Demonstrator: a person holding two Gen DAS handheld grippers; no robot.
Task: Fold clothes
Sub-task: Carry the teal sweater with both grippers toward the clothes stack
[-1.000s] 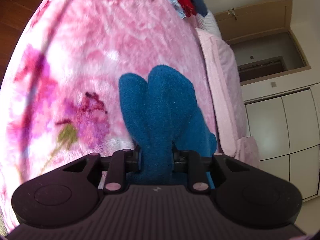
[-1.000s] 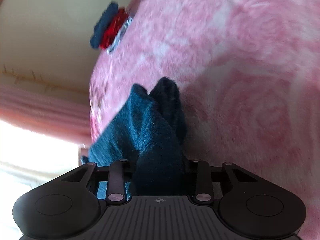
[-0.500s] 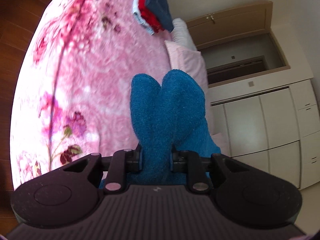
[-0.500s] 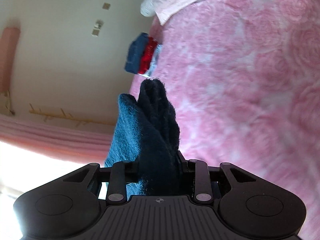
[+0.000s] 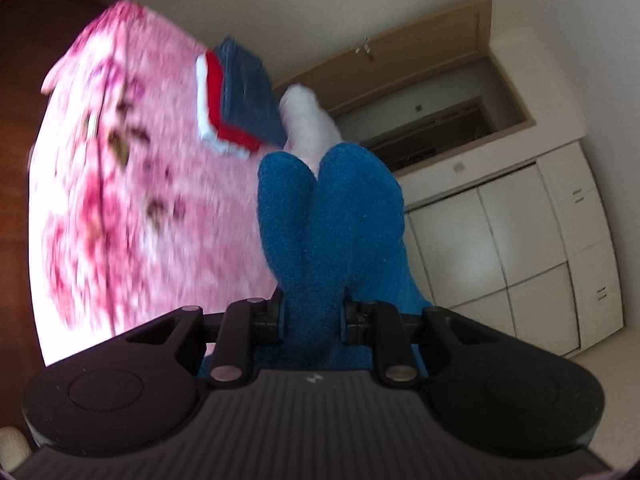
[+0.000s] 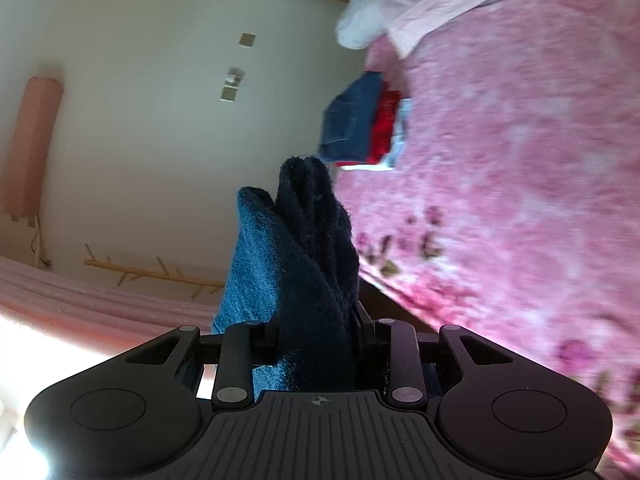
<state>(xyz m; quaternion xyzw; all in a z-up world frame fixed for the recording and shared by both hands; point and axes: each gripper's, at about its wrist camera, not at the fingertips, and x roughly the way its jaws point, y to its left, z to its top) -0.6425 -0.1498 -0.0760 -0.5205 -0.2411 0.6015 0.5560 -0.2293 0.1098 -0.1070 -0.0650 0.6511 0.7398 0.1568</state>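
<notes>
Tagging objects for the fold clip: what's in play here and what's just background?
In play:
- blue fleece garment, bunched between both claws
- left claw, shut on it
- right claw, shut on it

Background:
- stack of folded clothes
- pink floral blanket
- white pillow
- white cabinets

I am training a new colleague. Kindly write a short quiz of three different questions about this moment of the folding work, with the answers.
1. True or false: both grippers are shut on the blue fleece garment.
2. Which piece lies on top of the folded stack on the pink floral blanket? A) the red one B) the dark blue one C) the white one
3. Fill in: behind the stack, at the head of the bed, lies a white ____.

Key:
1. True; the left gripper and the right gripper each pinch bunched fleece.
2. B
3. pillow
</notes>
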